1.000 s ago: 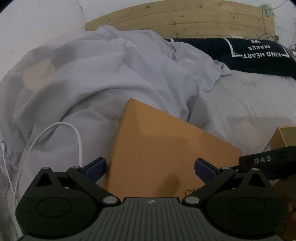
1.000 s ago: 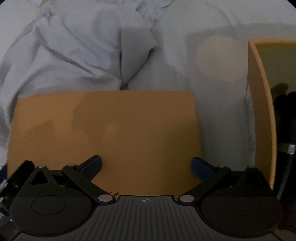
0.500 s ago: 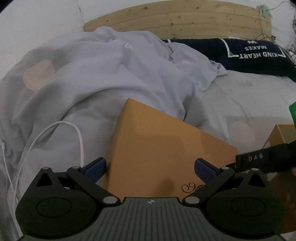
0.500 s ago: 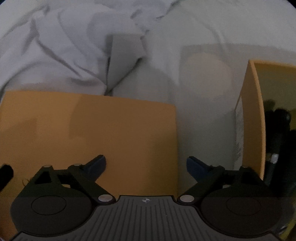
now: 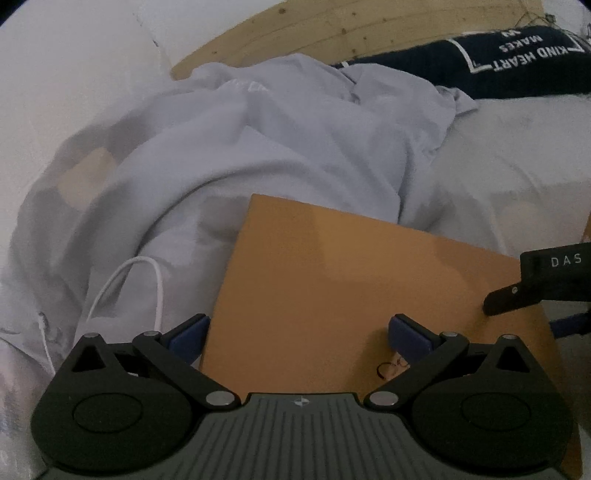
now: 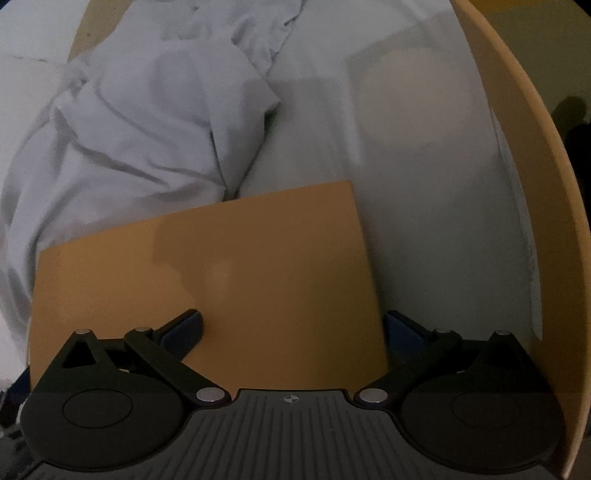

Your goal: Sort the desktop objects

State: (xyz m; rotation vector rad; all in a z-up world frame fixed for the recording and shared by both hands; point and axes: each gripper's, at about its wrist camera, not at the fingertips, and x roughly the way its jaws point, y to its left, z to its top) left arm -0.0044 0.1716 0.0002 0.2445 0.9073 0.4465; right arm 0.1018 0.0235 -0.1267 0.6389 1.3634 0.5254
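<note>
A flat orange box lid (image 5: 354,280) lies on the bed; it also shows in the right wrist view (image 6: 236,280). My left gripper (image 5: 299,338) is open, its fingers astride the lid's near left corner. My right gripper (image 6: 295,326) is open, its fingers astride the lid's near right corner; its black body (image 5: 546,280) shows at the right of the left wrist view. The open orange box (image 6: 528,206) stands at the right, its wall close to my right gripper. Dark shapes lie inside it.
A rumpled pale grey duvet (image 5: 258,147) covers the bed behind the lid. A white cable (image 5: 122,280) loops on the left. A dark blue pillow (image 5: 517,62) with white lettering and a wooden headboard (image 5: 351,29) are at the back.
The right gripper has moved closer to the open box, whose wall now fills the right edge. The left gripper has shifted and tilted over the lid. Both stay open.
</note>
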